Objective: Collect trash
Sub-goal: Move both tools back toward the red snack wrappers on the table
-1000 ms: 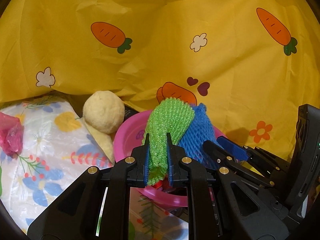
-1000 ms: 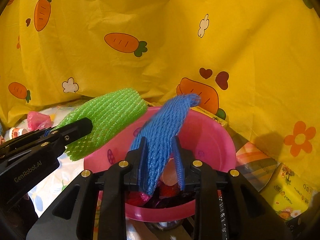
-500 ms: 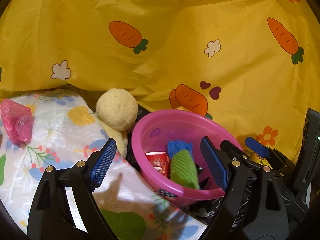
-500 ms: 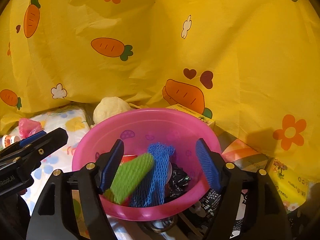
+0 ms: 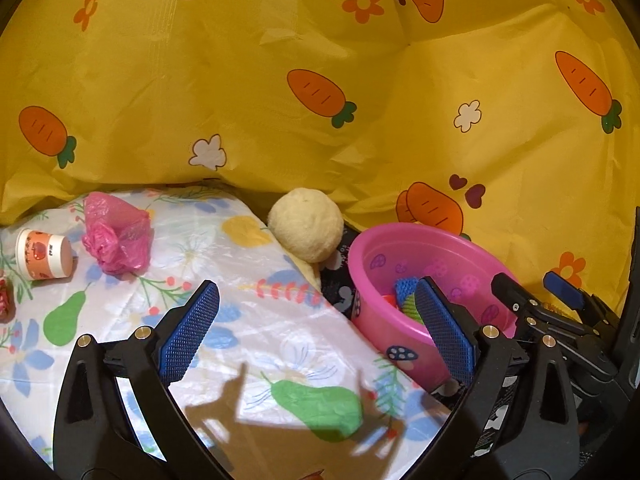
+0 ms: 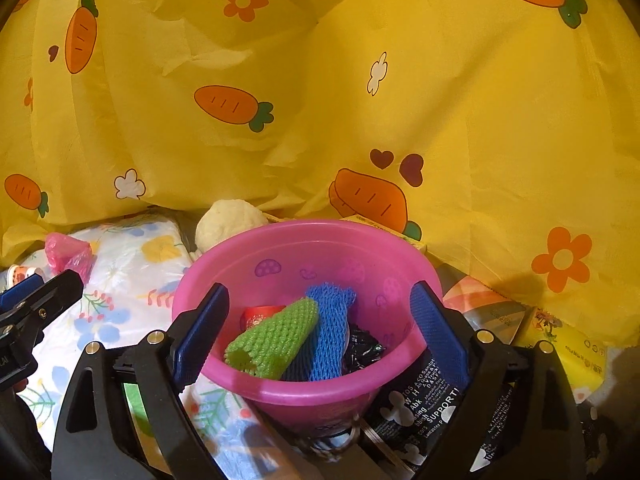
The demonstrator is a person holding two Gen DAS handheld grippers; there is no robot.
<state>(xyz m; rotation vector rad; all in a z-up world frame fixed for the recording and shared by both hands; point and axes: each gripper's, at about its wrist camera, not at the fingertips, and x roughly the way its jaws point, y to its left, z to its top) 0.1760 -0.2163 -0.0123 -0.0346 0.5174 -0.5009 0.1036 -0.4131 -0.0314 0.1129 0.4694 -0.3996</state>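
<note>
- Trash lay in two places: some already inside the pink basin (image 6: pixel 304 384), some on the floral sheet (image 5: pixel 256 320) to its left
- Right wrist view looked straight into the basin — a green foam net (image 6: pixel 272 340) leaned across a blue foam net (image 6: pixel 330 332), with a red cup (image 6: pixel 256 316) behind them and a crumpled black wrapper (image 6: pixel 362 350) at the right
- Left wrist view showed only slivers of those nets over the basin's rim (image 5: pixel 404 300), but took in what the other view barely caught: a crumpled pink plastic bag (image 5: pixel 116 236) and a small white cup (image 5: pixel 42 254) on its side just beside it, both well apart from the basin
- Left gripper (image 5: pixel 316 334) had just been opening; its jaws stood wide over the sheet with nothing between them
- Right gripper (image 6: pixel 320 336) had likewise just been opening — its blue pads (image 6: pixel 438 336) flanked the basin's near side without pressing on it, the nets lying free inside
- A cream fuzzy ball (image 5: pixel 306 230) sat against the yellow carrot-print cloth (image 5: pixel 320 60), between sheet and basin
- Only the right view showed a black printed bag (image 6: pixel 424 404) under the basin and a yellow packet (image 6: pixel 568 356) far right
</note>
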